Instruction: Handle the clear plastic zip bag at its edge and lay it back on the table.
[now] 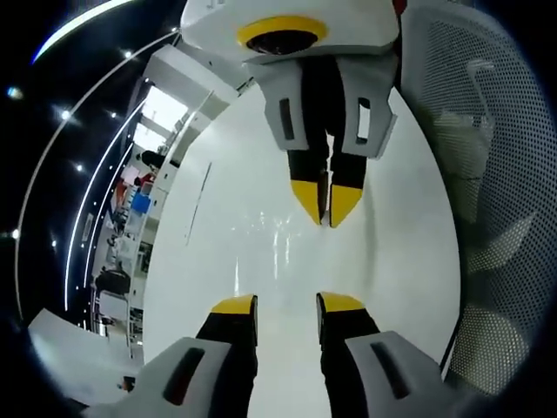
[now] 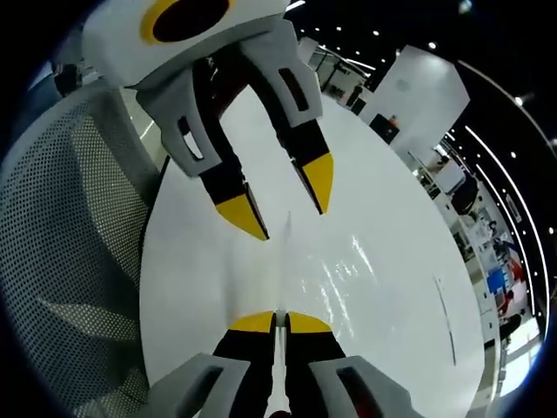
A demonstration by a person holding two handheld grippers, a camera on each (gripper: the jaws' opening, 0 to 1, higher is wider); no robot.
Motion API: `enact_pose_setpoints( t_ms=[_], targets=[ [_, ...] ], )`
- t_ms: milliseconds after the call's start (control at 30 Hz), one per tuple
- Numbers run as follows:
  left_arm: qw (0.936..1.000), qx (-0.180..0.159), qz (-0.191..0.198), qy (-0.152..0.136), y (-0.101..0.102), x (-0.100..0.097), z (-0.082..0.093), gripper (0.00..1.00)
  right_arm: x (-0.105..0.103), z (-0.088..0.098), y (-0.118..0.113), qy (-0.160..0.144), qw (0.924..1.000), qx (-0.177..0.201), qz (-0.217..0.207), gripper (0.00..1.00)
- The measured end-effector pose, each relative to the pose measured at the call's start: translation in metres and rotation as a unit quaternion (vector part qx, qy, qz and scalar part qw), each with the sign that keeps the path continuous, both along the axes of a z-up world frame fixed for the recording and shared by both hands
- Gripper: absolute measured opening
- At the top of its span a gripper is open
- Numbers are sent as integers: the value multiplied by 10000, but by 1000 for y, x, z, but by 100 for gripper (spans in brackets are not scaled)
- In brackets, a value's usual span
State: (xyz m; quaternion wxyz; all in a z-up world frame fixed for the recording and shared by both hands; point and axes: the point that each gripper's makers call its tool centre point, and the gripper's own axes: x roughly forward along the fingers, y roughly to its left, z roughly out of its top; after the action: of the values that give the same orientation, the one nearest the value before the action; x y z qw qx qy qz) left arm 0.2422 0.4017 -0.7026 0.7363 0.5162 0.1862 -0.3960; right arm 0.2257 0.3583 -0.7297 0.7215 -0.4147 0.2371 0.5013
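Note:
The clear plastic zip bag (image 2: 344, 266) lies as a glossy, nearly see-through sheet on the white table (image 2: 191, 287). Its thin edge runs up between the jaws of my right gripper (image 2: 281, 323), which is shut on it. In the left gripper view that same right gripper (image 1: 327, 205) comes down from the top, yellow tips pinched together over the bag's sheen (image 1: 278, 239). My left gripper (image 1: 287, 304) is open just short of the bag, with nothing between its jaws. It faces the right gripper, and in the right gripper view the left gripper (image 2: 283, 198) hangs open from above.
A grey mesh office chair (image 1: 487, 218) stands against one long table edge, the chair (image 2: 70, 235) on the left in the right gripper view. A thin dark seam (image 1: 198, 205) runs along the tabletop. Past the far edge there are office desks and people (image 1: 130, 200).

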Motion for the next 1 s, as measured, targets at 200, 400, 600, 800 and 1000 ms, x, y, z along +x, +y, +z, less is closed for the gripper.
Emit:
enact_pose_setpoints(
  t_ms=[200, 400, 600, 800, 1000],
  targets=[
    [9995, 203, -54, 251, 1, -1, -11, 2, -5, 3, 6, -48, 9999, -5, 99, 0],
    [9987, 247, -76, 432, 0, -6, -16, 0, -6, 5, 3, -29, 10000, 23, 45, 0],
    [9981, 416, -49, 462, 1, -6, -20, 0, -2, 2, 1, -9, 10000, -13, 37, 0],
    [9977, 460, -65, 490, 1, -6, -21, 0, -1, 4, -4, -47, 10000, -15, 22, 0],
    [9973, 524, -73, 509, 3, -8, -23, 0, -2, 2, -12, -41, 10000, -27, -72, 0]
  ],
)
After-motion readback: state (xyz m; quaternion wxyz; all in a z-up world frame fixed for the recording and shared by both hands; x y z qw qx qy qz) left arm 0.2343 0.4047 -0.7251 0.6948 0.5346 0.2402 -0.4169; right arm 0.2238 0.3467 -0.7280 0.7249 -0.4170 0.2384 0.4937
